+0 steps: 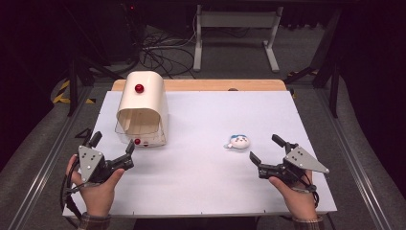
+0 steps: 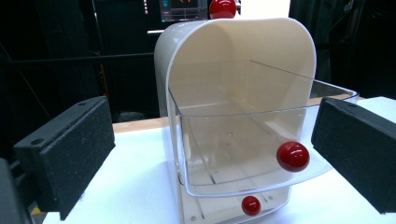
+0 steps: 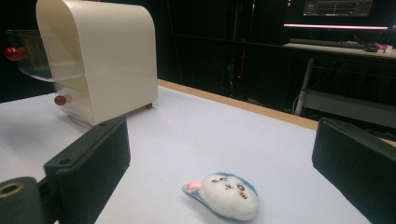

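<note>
We hold both grippers wide, with nothing between either pair of jaws. The small plush toy (image 1: 238, 141) lies on the white table (image 1: 201, 191) right of centre in the high view, just above and left of our right gripper (image 1: 266, 150), which is far the nearer of the two. In the right gripper view the toy (image 3: 224, 194) sits low in the frame between the two black jaws but ahead of them, its long axis running across the frame, a pink tab at its left end (so the jaws would close along its length unless we turn the hand). Our left gripper (image 1: 113, 143) waits at the lower left, just below the cream box (image 1: 142, 103), whose clear drawer (image 2: 243, 140) stands pulled out with a red knob (image 2: 293, 156) on its front. We judge the toy is bound for that drawer.
</note>
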Available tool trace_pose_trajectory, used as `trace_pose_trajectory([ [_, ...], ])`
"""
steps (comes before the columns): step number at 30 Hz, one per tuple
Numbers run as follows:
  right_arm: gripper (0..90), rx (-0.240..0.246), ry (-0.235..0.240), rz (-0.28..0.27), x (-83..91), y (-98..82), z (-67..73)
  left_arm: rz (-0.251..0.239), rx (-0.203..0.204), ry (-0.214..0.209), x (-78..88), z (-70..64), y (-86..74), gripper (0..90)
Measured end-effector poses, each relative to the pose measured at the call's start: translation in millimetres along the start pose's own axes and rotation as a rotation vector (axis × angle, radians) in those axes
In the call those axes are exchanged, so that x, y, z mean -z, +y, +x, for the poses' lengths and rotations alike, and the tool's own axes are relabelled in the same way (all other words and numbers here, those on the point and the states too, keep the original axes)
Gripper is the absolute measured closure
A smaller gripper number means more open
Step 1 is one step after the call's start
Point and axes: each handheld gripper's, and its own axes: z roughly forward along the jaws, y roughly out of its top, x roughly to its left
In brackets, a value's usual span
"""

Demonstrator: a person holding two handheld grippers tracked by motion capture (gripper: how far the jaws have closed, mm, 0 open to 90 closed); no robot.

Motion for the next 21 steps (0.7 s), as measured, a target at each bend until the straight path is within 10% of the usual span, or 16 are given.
trace_pose_trajectory([
  [21, 5.0, 0.009, 0.002, 0.015, 0.2, -0.9, 1.5, 0.004, -0.01, -0.012, -1.5, 1.5, 0.8, 0.2],
])
